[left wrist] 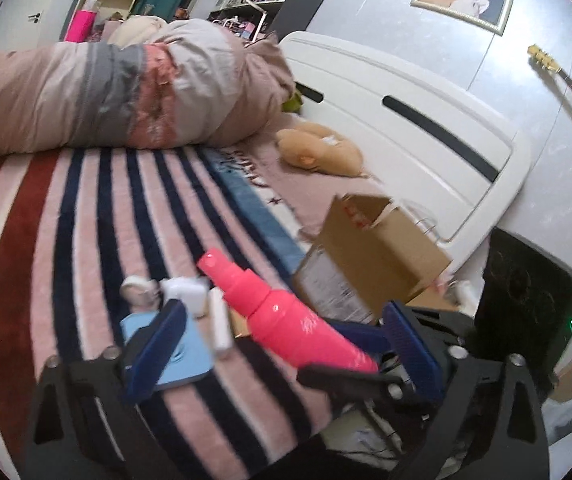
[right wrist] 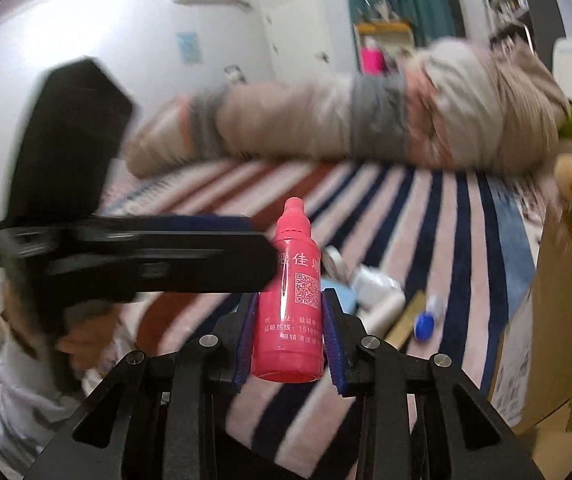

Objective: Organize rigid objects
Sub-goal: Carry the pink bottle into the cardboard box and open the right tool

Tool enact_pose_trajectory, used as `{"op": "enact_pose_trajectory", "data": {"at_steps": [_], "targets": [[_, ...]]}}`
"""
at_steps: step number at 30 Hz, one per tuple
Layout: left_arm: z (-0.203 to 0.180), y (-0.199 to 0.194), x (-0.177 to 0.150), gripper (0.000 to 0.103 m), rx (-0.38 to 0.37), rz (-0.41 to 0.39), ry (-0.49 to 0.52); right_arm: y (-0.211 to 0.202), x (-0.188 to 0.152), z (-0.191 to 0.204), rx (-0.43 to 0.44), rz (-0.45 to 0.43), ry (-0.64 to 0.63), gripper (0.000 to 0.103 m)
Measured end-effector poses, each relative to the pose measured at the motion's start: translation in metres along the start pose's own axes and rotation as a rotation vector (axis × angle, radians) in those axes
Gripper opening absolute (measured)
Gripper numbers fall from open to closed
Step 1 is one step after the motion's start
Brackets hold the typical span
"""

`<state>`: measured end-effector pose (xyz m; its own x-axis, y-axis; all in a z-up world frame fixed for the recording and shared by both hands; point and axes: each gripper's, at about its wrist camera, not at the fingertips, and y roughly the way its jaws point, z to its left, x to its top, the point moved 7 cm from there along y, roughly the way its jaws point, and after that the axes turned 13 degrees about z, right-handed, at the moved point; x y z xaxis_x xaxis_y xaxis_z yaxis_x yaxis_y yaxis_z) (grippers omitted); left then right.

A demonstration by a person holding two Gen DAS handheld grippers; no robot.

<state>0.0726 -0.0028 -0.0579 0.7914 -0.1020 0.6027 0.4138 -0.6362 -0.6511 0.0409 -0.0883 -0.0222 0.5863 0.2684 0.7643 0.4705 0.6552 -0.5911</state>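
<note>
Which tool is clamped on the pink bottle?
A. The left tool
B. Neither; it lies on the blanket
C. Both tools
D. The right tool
D. The right tool presses both blue pads against the pink bottle, while the left tool stands open around it without touching.

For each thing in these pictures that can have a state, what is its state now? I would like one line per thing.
Pink plastic bottle: cap on, lifted off the bed, gripped by the body.
Right gripper: shut on the pink plastic bottle.
Left gripper: open, holding nothing.
Brown cardboard box: top flaps open, tilted on the bed.
Small blue-capped bottle: lying on the striped blanket.
</note>
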Motion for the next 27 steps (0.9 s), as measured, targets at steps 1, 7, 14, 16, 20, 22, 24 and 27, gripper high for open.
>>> {"op": "enact_pose_trajectory", "data": {"at_steps": [1,7,14,16,20,22,24,27], "targets": [[-0.005,-0.001,0.004,0.083,-0.019,-0.002,0.0,-0.008,0.002,0.002,0.002,-0.021,-0.015,0.027],[-0.055,0.005,0.039,0.041,-0.049,-0.009,0.053,-0.059,0.001,-0.019,-0.008,-0.132,-0.013,0.027],[-0.139,0.053,0.084,0.036,-0.034,0.037,0.218,-0.125,-0.018,-0.088,-0.079,-0.219,0.063,0.027],[-0.157,0.074,0.091,0.033,-0.035,0.066,0.255,-0.136,-0.026,-0.11,-0.089,-0.211,0.109,0.027],[-0.194,0.124,0.096,0.033,-0.016,0.16,0.342,-0.142,-0.051,-0.156,-0.129,-0.153,0.214,0.027],[-0.202,0.142,0.096,0.033,-0.013,0.197,0.351,-0.139,-0.059,-0.174,-0.155,-0.12,0.244,0.027],[-0.203,0.16,0.095,0.033,-0.007,0.234,0.354,-0.131,-0.064,-0.192,-0.168,-0.074,0.27,0.027],[-0.199,0.18,0.09,0.033,0.026,0.28,0.361,-0.126,-0.07,-0.209,-0.19,-0.03,0.291,0.027]]}}
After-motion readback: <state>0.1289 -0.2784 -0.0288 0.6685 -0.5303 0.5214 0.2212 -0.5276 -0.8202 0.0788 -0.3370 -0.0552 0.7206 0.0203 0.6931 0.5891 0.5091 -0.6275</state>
